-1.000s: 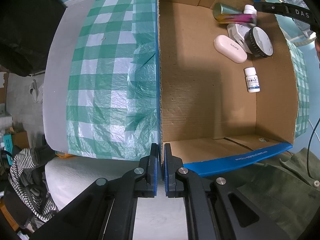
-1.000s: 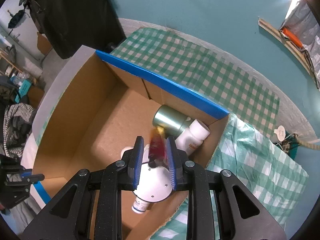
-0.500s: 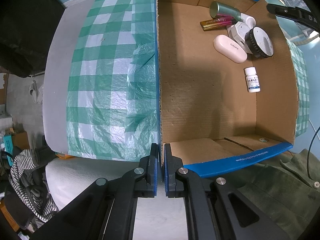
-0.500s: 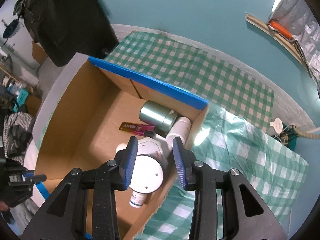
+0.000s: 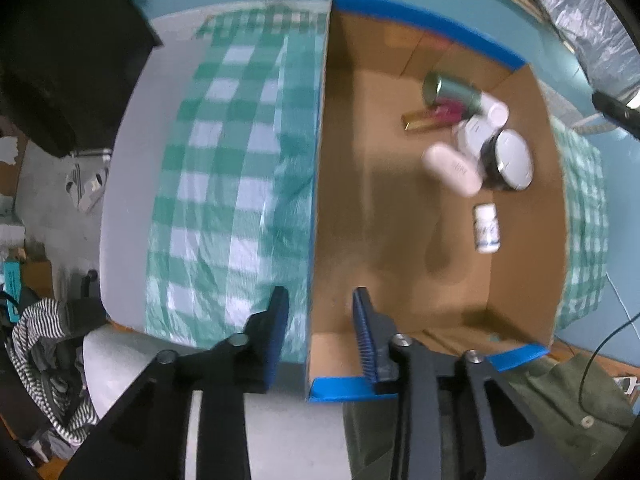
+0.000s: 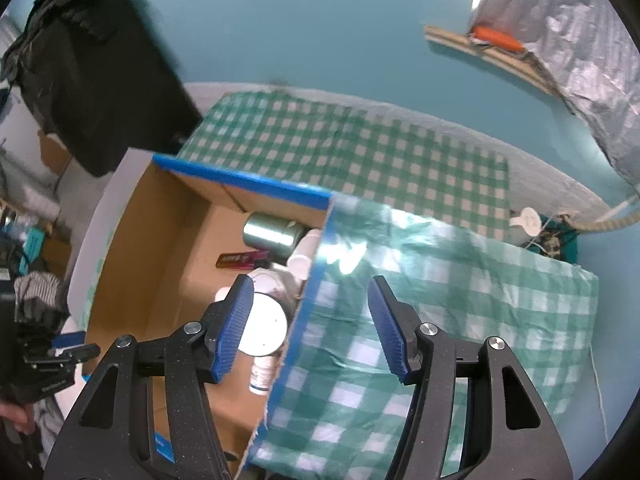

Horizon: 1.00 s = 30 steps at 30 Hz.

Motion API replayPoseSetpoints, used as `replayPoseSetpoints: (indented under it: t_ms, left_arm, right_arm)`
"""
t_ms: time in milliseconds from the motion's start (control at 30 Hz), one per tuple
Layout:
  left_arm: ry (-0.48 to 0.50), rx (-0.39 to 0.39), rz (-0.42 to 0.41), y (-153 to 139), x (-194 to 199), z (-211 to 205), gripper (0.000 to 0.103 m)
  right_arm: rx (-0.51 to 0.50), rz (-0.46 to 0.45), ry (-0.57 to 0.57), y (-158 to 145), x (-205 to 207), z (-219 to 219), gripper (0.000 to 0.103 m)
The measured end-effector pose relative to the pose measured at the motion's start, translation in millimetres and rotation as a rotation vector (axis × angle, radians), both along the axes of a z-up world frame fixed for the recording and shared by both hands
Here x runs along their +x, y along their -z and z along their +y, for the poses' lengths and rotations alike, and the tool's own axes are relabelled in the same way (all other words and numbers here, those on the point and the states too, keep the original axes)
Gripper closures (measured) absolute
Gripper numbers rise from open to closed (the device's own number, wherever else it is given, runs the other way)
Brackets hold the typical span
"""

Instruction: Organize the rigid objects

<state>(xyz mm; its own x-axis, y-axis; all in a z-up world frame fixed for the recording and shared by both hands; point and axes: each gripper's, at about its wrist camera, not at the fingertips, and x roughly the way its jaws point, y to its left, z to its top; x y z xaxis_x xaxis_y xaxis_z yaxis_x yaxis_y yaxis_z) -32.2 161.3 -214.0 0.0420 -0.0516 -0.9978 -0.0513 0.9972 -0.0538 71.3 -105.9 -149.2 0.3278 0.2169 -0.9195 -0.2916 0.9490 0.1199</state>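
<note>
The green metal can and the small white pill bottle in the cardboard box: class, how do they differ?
The green metal can is shiny, wide and lies in the far corner, against other items; the white pill bottle is matte, slimmer, labelled, and lies alone on bare cardboard. Both are cylinders lying on their sides inside the cardboard box.

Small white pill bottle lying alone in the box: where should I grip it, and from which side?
Grip the small white pill bottle across its labelled body, coming straight down from above. It lies on its side on the cardboard box floor, apart from the cluster, so both long sides look free for the fingers.
</note>
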Motion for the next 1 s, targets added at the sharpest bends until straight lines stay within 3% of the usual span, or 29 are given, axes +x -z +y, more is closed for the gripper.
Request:
replayPoseSetpoints:
  t_ms: [100, 167, 433, 633, 767, 900, 1000]
  left_arm:
    - [0.016, -0.007, -0.044, -15.7, 8.2, -7.4, 0.062]
    - [0.019, 0.009, -0.088, -27.8, 14.6, -11.0, 0.05]
    - [0.002, 0.012, -0.276, -74.7, 30.0, -18.5, 0.023]
    - [0.005, -0.024, -0.377, -106.6, 30.8, -31.5, 0.021]
    - [0.03, -0.043, -0.444, -127.1, 29.3, -42.2, 0.013]
    - [0.079, 0.02, -0.491, -140.1, 28.6, -55.2, 0.012]
    - [0.071, -0.001, -0.514, -149.2, 27.9, -58.4, 0.012]
  right_arm:
    - [-0.002, -0.031, 0.033, -14.3, -5.4, -9.3, 0.04]
    - [-0.005, -0.052, 0.05, -23.7, -8.8, -14.3, 0.038]
    - [-0.032, -0.123, 0.095, -56.6, -27.1, -29.2, 0.034]
    - [-0.023, -0.153, 0.15, -74.3, -38.4, -43.8, 0.032]
    - [-0.018, -0.17, 0.179, -85.4, -45.0, -54.6, 0.031]
    - [-0.027, -0.191, 0.202, -96.7, -51.5, -62.8, 0.031]
    - [-0.022, -0.197, 0.212, -100.9, -55.1, -67.6, 0.03]
